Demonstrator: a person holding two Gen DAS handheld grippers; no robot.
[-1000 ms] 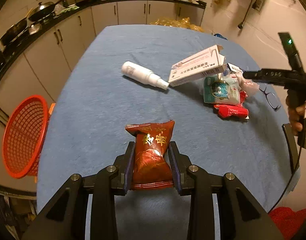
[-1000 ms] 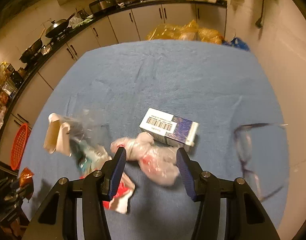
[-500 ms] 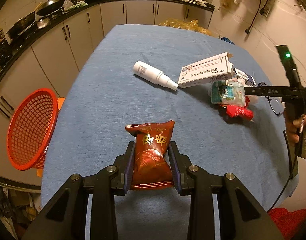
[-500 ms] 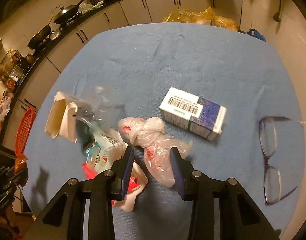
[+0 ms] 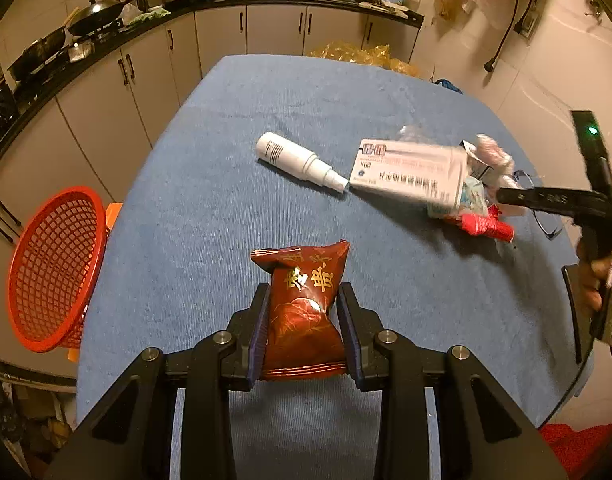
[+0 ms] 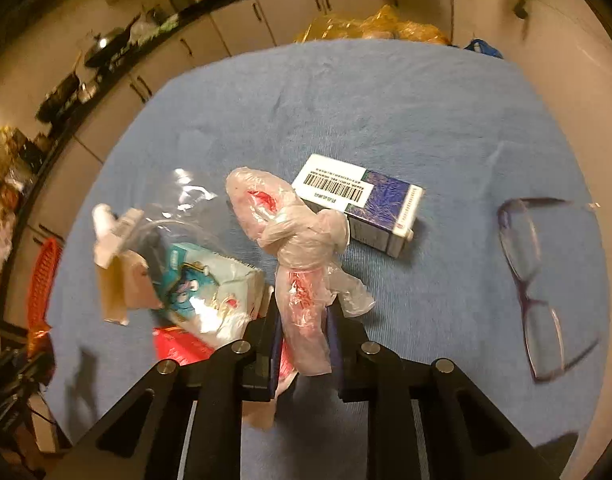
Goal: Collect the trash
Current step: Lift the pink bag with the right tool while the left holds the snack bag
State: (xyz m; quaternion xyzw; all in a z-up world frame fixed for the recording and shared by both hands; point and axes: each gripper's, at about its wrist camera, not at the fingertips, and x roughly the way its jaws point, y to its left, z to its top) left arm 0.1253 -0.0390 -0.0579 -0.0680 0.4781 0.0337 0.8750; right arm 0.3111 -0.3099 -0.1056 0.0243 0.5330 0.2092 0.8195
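Since the earlier frames the right tongs (image 6: 303,340) have just been closing, and their pads now pinch one knotted clear plastic bag (image 6: 296,248) with red scraps inside, its knotted end reaching toward the blue-and-white carton (image 6: 359,204); the long white box (image 5: 409,174) on the trash pile has tipped and blurs in the left view; the left tongs (image 5: 304,326) have stayed clamped on one dark red snack packet (image 5: 304,308), held above the blue table (image 5: 234,216).

Counted on the table: one white spray bottle (image 5: 296,160) lying on its side, its nozzle just short of the long white box; two cartons, that box and the blue-and-white one with a barcode; one teal-and-white wrapper (image 6: 204,292) just left of the right tongs; one red wrapper (image 6: 178,346) under it; one crumpled clear film (image 6: 174,204) near the box's torn flaps; one pair of glasses (image 6: 541,280) well to the right, apart from the pile.

One red mesh basket (image 5: 54,268) stands tilted beside the table's left edge; a person's hand (image 5: 597,280) grips the right tool's handle.
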